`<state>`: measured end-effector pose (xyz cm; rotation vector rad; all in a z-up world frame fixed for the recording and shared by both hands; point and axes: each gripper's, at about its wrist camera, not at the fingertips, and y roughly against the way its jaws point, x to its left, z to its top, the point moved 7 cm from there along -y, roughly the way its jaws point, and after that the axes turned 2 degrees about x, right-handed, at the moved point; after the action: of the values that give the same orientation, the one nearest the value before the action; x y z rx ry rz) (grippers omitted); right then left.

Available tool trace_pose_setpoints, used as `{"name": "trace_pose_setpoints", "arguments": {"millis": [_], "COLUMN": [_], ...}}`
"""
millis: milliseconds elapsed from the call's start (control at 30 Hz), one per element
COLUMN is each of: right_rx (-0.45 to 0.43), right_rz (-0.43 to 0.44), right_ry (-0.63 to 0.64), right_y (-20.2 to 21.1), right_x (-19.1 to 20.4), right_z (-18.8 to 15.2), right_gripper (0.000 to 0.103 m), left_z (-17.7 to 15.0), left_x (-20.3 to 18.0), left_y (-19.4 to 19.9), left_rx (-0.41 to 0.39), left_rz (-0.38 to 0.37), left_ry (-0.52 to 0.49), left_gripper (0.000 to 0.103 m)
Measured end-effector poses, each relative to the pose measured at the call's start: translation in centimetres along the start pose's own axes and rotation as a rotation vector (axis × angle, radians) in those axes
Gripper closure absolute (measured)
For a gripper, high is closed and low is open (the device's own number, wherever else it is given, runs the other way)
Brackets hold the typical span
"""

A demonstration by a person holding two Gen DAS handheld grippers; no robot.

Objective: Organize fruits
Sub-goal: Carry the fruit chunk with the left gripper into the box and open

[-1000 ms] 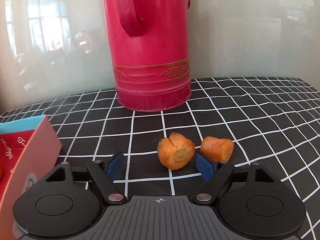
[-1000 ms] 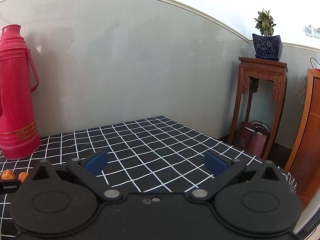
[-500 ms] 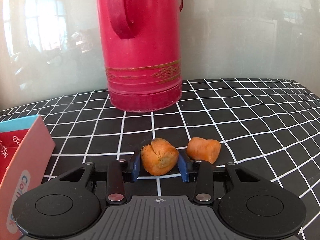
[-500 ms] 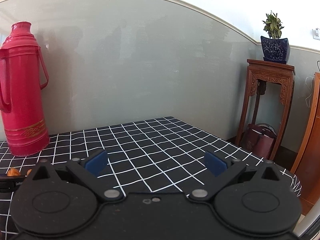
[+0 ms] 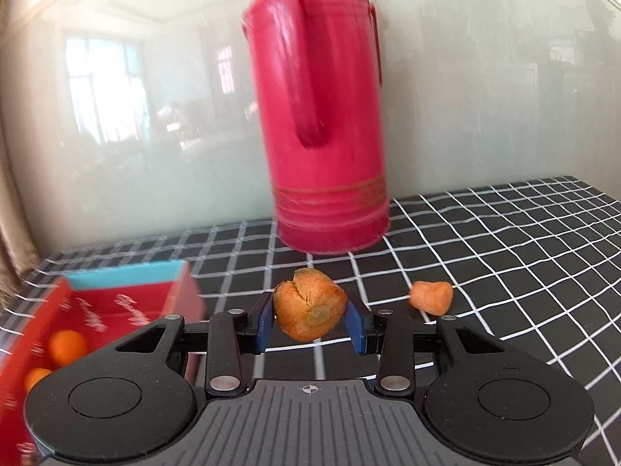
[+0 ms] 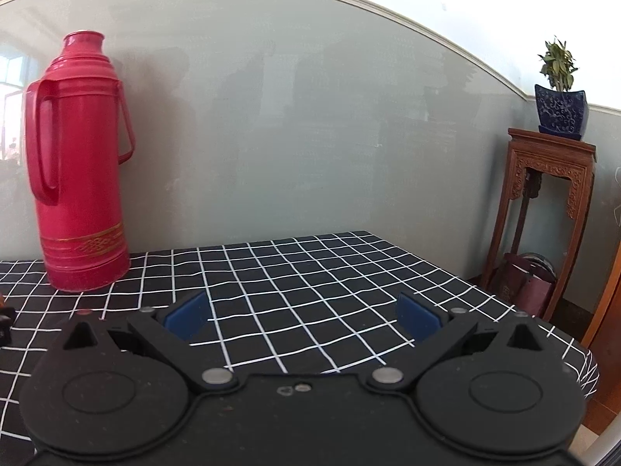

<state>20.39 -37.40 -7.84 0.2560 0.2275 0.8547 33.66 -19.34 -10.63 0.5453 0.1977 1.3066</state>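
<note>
Fingers point(image 5: 351, 320) on my left gripper point(image 5: 309, 324) are clamped on an orange fruit chunk point(image 5: 309, 309), blue pads pressing it from both sides. Left wrist view: chunk looks lifted off the counter point(image 5: 524, 272), though I can't be sure of the clearance. Second, smaller orange piece point(image 5: 431, 297) lies on the black-and-white grid cloth, just right of the held one, apart from the fingers. Red box point(image 5: 128, 303) with a teal rim sits at the counter's left edge, open side toward me; two round orange fruits point(image 5: 68, 346) visible inside it. Red thermos point(image 5: 322, 124) stands at the back edge against the wall, behind the held chunk. That view is motion-blurred, especially the thermos and box.

Right wrist view: my right gripper point(image 6: 302, 316) has its fingers point(image 6: 185, 315) wide apart, nothing between them, only grid cloth below. It sits over the right part of the counter point(image 6: 349, 272), well away from the fruit. Thermos point(image 6: 79, 171) is at the back-left corner here. Past the counter's right edge: a carved wooden stand point(image 6: 543, 209) with a potted plant point(image 6: 560, 93) in a blue pot on top. A sliver of black hardware shows at the far left edge; can't tell more.
</note>
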Motion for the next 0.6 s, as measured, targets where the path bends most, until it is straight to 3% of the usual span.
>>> {"name": "trace_pose_setpoints", "arguments": {"millis": [233, 433, 600], "right_rx": [-0.026, -0.032, -0.047], "right_rz": [0.024, 0.053, 0.078], "right_ry": [0.036, 0.069, 0.100], "right_y": [1.0, 1.5, 2.1], "right_x": [1.3, 2.9, 4.4], "right_z": [0.1, 0.0, -0.1], "right_gripper": [0.006, 0.006, 0.006], "left_z": [-0.7, -3.3, -6.0], "left_x": [6.1, 12.9, 16.9], "left_y": [3.3, 2.4, 1.8], "left_rx": [-0.026, 0.078, 0.161], "left_rz": [0.116, 0.246, 0.312], "left_ry": [0.050, 0.150, 0.239], "left_gripper": [0.063, 0.063, 0.063]}}
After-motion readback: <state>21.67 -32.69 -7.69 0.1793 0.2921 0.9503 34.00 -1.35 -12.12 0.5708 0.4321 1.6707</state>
